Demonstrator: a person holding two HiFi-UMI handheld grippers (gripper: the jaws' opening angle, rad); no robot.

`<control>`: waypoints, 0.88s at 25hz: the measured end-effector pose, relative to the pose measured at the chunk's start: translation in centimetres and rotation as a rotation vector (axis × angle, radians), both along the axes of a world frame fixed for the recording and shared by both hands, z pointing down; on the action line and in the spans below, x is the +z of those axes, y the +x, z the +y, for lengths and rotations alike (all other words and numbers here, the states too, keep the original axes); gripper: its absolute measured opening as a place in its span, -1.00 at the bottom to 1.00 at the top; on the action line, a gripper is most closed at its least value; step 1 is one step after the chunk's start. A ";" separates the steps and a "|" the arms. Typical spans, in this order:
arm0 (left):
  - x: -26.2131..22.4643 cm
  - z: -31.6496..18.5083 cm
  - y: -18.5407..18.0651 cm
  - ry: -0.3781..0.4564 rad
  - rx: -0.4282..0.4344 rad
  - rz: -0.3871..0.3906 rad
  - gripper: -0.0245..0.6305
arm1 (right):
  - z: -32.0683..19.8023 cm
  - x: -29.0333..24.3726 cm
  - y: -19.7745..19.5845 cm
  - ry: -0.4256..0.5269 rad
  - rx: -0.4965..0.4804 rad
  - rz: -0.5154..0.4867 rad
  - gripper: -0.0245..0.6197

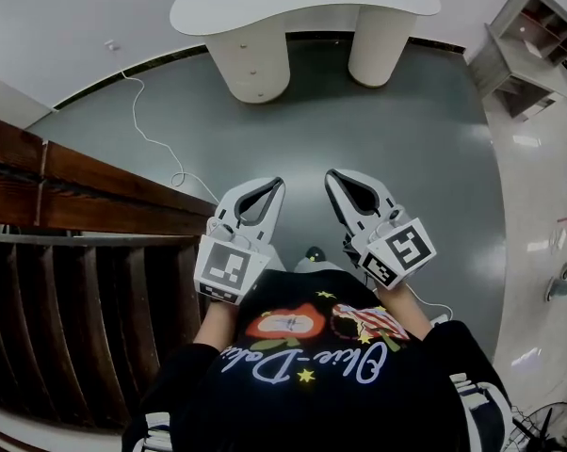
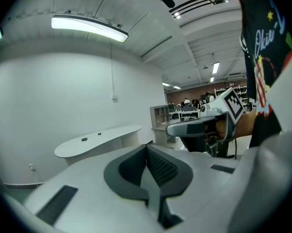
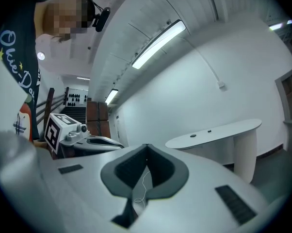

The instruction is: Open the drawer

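Only the head view gives us the layout. The left gripper [image 1: 278, 184] and the right gripper [image 1: 332, 174] are held side by side, not touching, over the grey floor [image 1: 406, 130] and well apart from the white table [image 1: 302, 3] at the top of the picture. This view also shows a white cable [image 1: 150, 132] lying on the floor, a dark wooden railing [image 1: 86, 185] on the left and a shelf unit [image 1: 533, 40] on the far right. The two gripper views do not show the floor under the hands, but they show the jaws from near. On the left gripper the two tips are together and nothing is between them. On the right gripper the tips also meet and hold nothing; through its gap we see only a piece of the white cable. The left gripper view adds a long ceiling lamp [image 2: 88, 28], which the head view does not have. The drawer [image 1: 253, 59] seems to be in the wider pedestal [image 1: 257, 85] under the table, far from both grippers. There we see only a pale front with two small dark knobs [image 1: 251, 47], one above the other. It looks closed, but its edges are too small to tell.
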State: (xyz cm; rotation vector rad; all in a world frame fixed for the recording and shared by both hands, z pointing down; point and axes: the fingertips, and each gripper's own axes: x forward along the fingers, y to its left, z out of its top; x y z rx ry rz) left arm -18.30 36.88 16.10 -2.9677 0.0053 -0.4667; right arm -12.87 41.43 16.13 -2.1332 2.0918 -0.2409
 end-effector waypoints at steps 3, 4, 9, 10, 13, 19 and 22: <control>-0.1 0.2 0.8 0.004 0.016 0.000 -0.91 | 0.2 0.1 0.4 -0.006 0.002 0.006 -0.92; -0.1 0.1 1.0 0.010 0.021 -0.001 -0.91 | 0.1 0.2 0.6 -0.008 0.005 0.006 -0.92; -0.2 -1.0 2.5 0.001 0.048 0.007 -0.91 | -0.8 0.2 1.7 -0.005 0.034 -0.002 -0.92; -0.1 -1.2 2.9 -0.003 0.057 0.008 -0.91 | -1.0 0.2 2.0 -0.005 0.041 -0.008 -0.92; -0.2 -1.8 4.5 -0.008 0.085 0.018 -0.91 | -1.3 0.2 3.2 -0.002 0.068 -0.025 -0.92; -0.1 -4.6 7.2 -0.022 0.123 0.023 -0.91 | -4.1 0.8 6.0 -0.026 0.096 -0.027 -0.92; 0.0 -7.4 8.2 -0.029 0.106 0.024 -0.91 | -6.8 0.7 6.9 -0.032 0.083 -0.025 -0.92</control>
